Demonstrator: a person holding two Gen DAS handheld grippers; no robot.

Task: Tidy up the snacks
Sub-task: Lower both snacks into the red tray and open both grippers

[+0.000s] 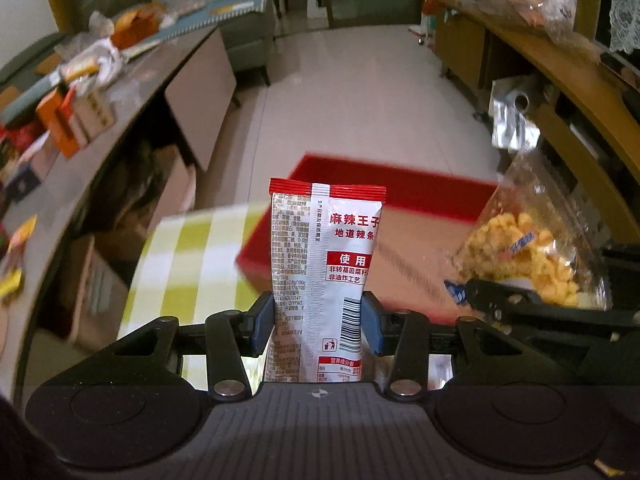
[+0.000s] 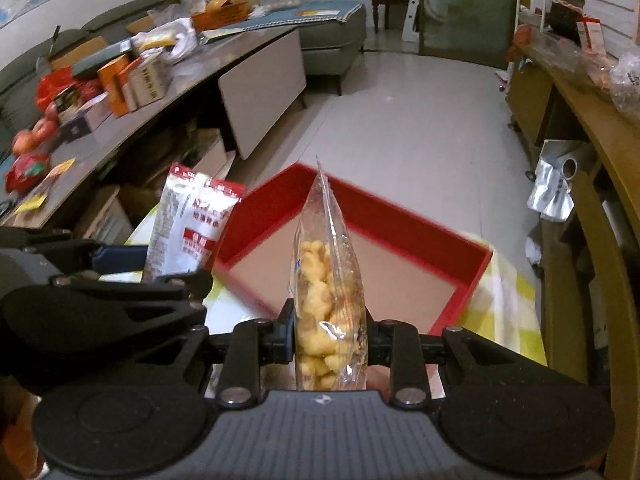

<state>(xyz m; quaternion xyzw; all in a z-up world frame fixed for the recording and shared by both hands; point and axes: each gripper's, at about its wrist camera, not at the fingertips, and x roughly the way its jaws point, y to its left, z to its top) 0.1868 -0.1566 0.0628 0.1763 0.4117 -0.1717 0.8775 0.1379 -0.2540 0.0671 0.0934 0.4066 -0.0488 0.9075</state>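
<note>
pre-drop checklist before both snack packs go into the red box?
1. Left gripper shut on the red-and-white packet: ok.
2. Right gripper shut on the clear bag of yellow puffs: ok.
3. Red box open, cardboard floor bare where visible: ok.
4. Both packs above the box opening: cannot tell, no overhead view.
5. Grippers apart from each other: ok, side by side.
6. Box seated flat on the checked cloth: cannot tell, motion blur.

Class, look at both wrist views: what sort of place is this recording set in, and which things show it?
Most likely a lived-in home living room: a grey sofa at the far end, a long cluttered sideboard with boxes and apples, and a tiled floor.
</note>
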